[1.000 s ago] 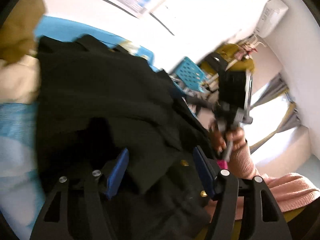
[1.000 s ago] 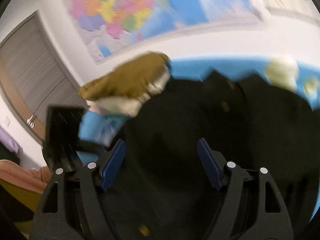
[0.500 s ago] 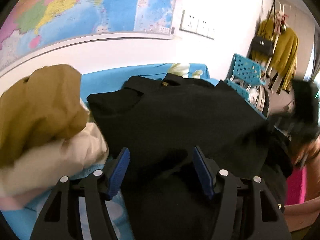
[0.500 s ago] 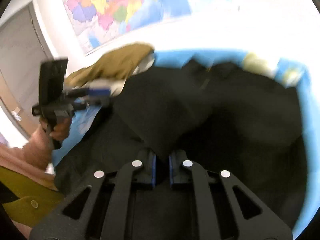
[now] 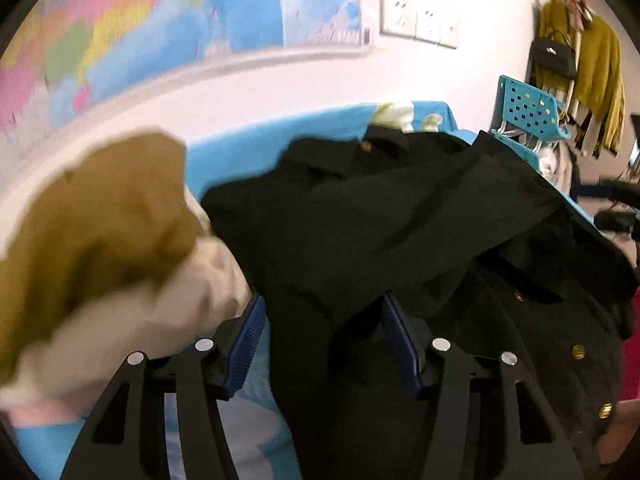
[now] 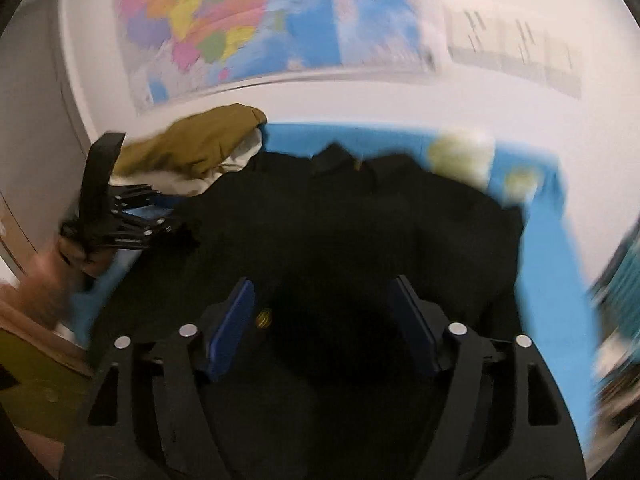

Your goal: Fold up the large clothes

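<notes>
Left wrist view shows the left claw (image 5: 320, 344) spread wide, gripping nothing, just over the near edge of the black coat (image 5: 400, 220), which lies across the blue worktop (image 5: 240, 152) with a brown garment (image 5: 92, 232) heaped to its left. Right wrist view has the right claw (image 6: 324, 328) likewise released above the coat's middle. One risk: thick, layered cloth may slip or bunch, so a pinch could catch only the top layer and spoil the fold

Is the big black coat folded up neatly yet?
Not yet. The black coat lies rumpled on the blue sheet, one flap thrown across.
</notes>
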Tool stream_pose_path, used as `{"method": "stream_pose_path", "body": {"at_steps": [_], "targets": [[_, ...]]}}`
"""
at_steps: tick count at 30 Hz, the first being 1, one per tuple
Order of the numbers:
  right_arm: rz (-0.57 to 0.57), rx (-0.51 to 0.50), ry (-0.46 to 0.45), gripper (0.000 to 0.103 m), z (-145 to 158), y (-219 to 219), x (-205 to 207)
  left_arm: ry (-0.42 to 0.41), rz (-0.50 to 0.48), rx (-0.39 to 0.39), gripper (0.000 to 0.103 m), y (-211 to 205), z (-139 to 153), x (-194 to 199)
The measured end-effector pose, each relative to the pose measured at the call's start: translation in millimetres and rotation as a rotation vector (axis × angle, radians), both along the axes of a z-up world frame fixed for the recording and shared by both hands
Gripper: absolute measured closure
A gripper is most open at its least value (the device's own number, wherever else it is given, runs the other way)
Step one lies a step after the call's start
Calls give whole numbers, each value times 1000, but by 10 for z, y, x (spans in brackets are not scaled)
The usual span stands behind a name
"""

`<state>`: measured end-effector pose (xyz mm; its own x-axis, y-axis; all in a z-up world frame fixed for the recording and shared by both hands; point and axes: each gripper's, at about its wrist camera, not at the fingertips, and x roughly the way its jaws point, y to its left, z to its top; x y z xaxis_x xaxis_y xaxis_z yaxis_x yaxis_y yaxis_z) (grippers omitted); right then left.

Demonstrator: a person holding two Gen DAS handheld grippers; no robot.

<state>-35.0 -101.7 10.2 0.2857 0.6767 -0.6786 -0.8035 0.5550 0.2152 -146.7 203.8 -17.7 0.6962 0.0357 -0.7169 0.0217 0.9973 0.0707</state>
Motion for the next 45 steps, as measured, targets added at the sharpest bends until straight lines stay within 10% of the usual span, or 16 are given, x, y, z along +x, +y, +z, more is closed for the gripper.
{"method": "stream_pose_path", "body": {"at_steps": [4, 8, 11, 17, 22, 27, 31, 35, 40, 45], "targets": [[-75, -19, 85, 32, -332, -32, 82, 2, -48, -4, 50, -60, 42, 18], [-68, -29, 83, 89, -331, 95, 175, 31, -18, -58, 67, 38, -32, 124], [-79, -47, -71, 90, 7, 101, 197, 21, 11, -65, 78, 98, -18, 102], [-147, -141, -491, 85, 753, 75, 151, -18, 33, -27, 83, 82, 46, -25], [-15, -204, -299, 69, 338, -24, 158, 28, 17, 36, 81, 19, -111, -73], [-148, -43, -59, 48, 122, -509, 312, 41, 2, 36, 78, 85, -89, -136], [-260, -12, 11, 35, 64, -651, 531, -23, -52, -42, 51, 94, 143, -198], [-250, -102, 4, 34, -79, -371, 721, -64, -101, -27, 46, -48, 238, -99], [-178, -256, -101, 100, -136, -108, 717, 44, -60, 15, 57, -130, -103, 149], [-197, -129, -276, 102, 524, -167, 731, 13, 47, 35, 56, 46, -189, 82]]}}
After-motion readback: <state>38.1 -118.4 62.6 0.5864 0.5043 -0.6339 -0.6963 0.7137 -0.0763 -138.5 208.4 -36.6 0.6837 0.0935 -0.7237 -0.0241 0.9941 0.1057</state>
